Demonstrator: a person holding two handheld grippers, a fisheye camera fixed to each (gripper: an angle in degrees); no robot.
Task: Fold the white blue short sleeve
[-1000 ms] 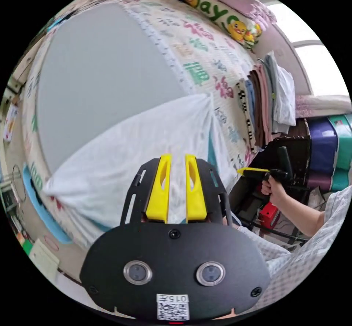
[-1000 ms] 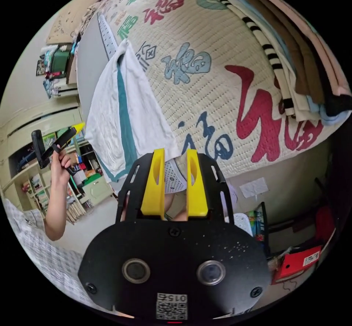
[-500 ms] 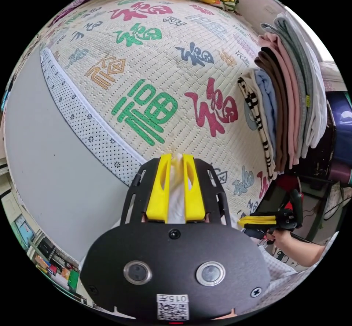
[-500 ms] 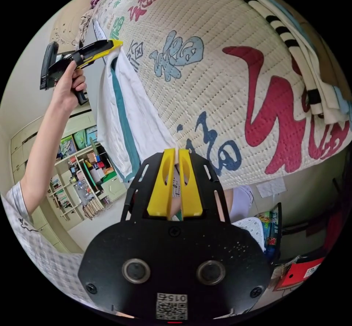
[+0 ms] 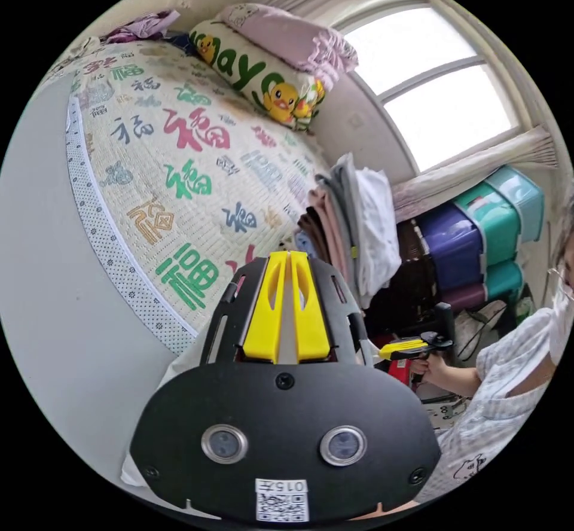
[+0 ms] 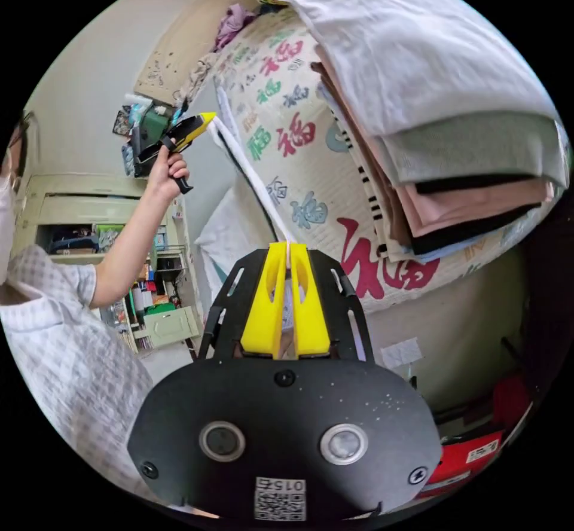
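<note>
The white short sleeve shirt (image 6: 226,237) with a teal stripe hangs beside the bed. Its top edge is pulled taut between the two grippers. In the right gripper view, my right gripper (image 6: 288,247) is shut on one end of that edge. The left gripper (image 6: 202,119), in a raised hand, pinches the other end. In the left gripper view, my left gripper (image 5: 289,256) is shut with pale cloth between its jaws. White shirt cloth (image 5: 179,366) shows below it. The right gripper (image 5: 402,348) is lower right, in a hand.
The bed carries a patterned mat (image 5: 179,154) and a grey sheet (image 5: 42,268). A stack of folded clothes (image 6: 454,136) sits at the bed's near corner, close to the right gripper. Pillows (image 5: 263,76) lie at the far end. Storage boxes (image 5: 478,232) stand under the window.
The right gripper's jaws closed on the shirt's edge. Both hands moved apart and up, so the shirt now hangs stretched between them. Both cameras swung upward.
</note>
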